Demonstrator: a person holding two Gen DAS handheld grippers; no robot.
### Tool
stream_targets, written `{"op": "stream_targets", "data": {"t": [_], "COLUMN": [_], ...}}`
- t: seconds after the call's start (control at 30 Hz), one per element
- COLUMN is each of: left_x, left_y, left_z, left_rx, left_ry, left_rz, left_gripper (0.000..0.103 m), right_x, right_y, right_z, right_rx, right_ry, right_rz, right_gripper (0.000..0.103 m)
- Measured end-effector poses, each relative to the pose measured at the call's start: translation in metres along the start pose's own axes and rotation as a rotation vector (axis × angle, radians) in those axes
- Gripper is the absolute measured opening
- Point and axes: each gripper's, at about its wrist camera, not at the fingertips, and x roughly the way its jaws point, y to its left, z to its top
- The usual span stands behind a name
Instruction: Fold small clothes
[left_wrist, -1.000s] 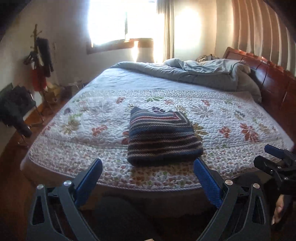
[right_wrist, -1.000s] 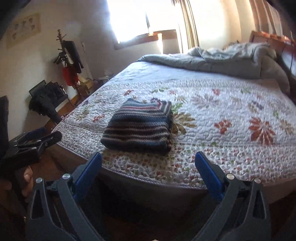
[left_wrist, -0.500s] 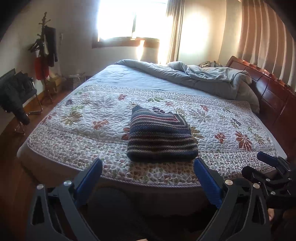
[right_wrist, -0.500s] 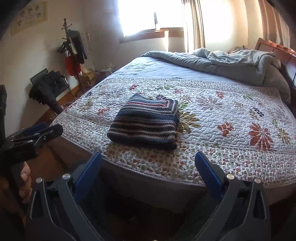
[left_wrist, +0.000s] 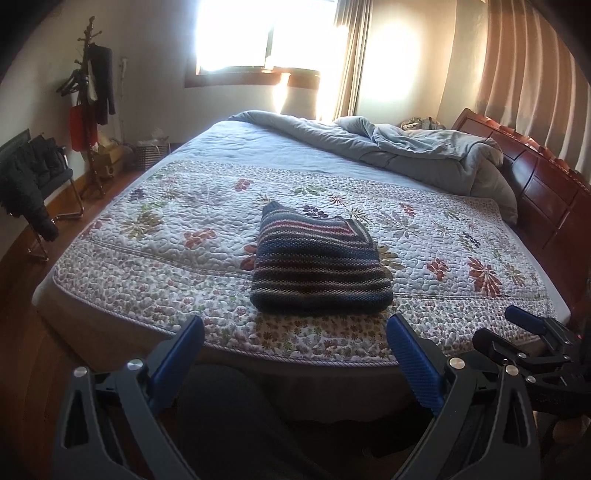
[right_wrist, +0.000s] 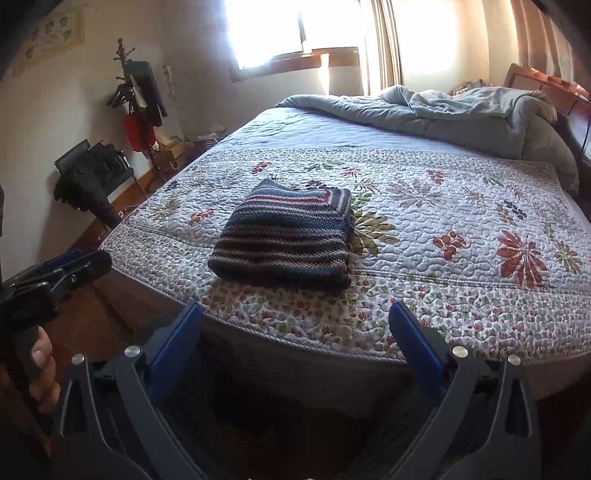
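Note:
A striped knit garment (left_wrist: 317, 264), folded into a neat square, lies on the floral quilt (left_wrist: 166, 236) near the bed's front edge; it also shows in the right wrist view (right_wrist: 286, 240). My left gripper (left_wrist: 295, 328) is open and empty, held back from the bed edge in front of the garment. My right gripper (right_wrist: 295, 325) is open and empty too, also off the bed edge. The right gripper shows at the right of the left wrist view (left_wrist: 517, 328); the left gripper shows at the left of the right wrist view (right_wrist: 70, 266).
A rumpled grey duvet (left_wrist: 406, 147) lies at the head of the bed by the wooden headboard (left_wrist: 546, 184). A coat rack (left_wrist: 88, 103) and a chair with dark clothes (left_wrist: 26, 177) stand at the left on the wooden floor.
Both grippers have drawn back and risen from the bed, so the folded garment looks farther away. The garment has not moved. Both stay open.

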Motion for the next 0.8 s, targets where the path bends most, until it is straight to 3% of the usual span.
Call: {"op": "stream_targets", "data": {"t": [0.8], "left_x": [0.003], "left_y": [-0.008], "left_z": [-0.001], "left_rx": [0.018], "left_ry": [-0.008], "left_rz": [0.044], "left_gripper": [0.099], "right_x": [0.006], "right_y": [-0.011], "right_z": [-0.001], "right_rx": [0.037], "right_ry": [-0.002], "right_rz": [0.011], "right_gripper": [0.1]}}
